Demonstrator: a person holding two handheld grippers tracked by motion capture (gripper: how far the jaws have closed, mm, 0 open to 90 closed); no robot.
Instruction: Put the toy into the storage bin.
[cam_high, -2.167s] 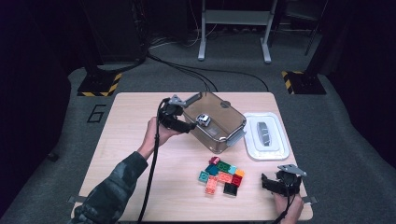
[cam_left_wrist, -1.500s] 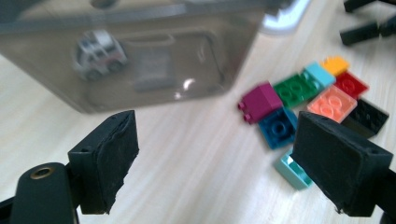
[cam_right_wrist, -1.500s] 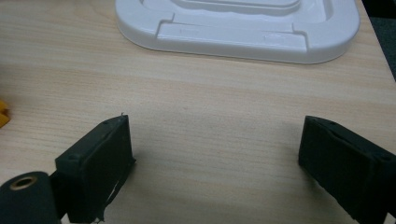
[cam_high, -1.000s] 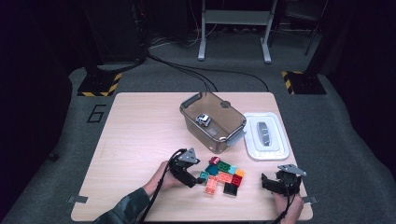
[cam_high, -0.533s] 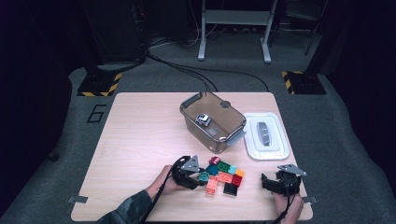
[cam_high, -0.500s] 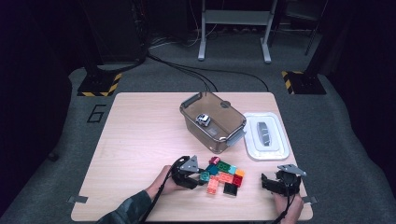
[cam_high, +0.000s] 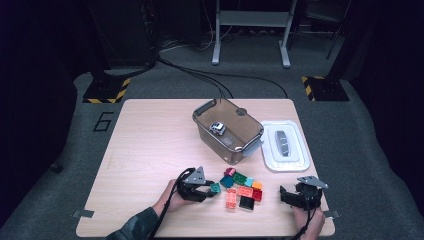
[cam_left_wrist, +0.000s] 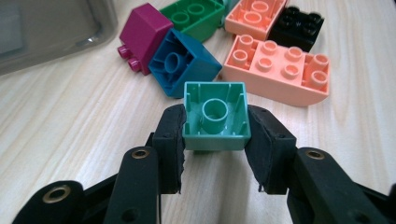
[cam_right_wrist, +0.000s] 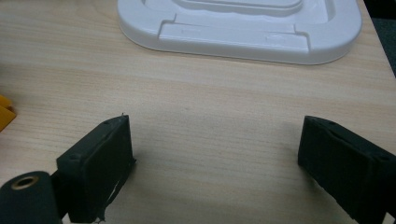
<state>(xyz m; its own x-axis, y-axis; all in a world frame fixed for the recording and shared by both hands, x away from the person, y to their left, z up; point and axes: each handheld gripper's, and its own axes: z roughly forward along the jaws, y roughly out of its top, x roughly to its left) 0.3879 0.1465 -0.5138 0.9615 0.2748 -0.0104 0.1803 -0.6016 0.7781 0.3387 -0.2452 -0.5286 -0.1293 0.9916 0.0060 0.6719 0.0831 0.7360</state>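
Down from the clear bin came the left gripper to the near edge of the table, and its jaws had just been closing, now clamping the teal brick hollow side up, just left of the brick pile. Blue brick sat just beyond it. Right gripper rested near the white lid, jaws wide, holding nothing.

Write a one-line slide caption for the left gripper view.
The left claw pinches an upside-down mint-green toy brick over the wooden table, other coloured bricks scattered behind.
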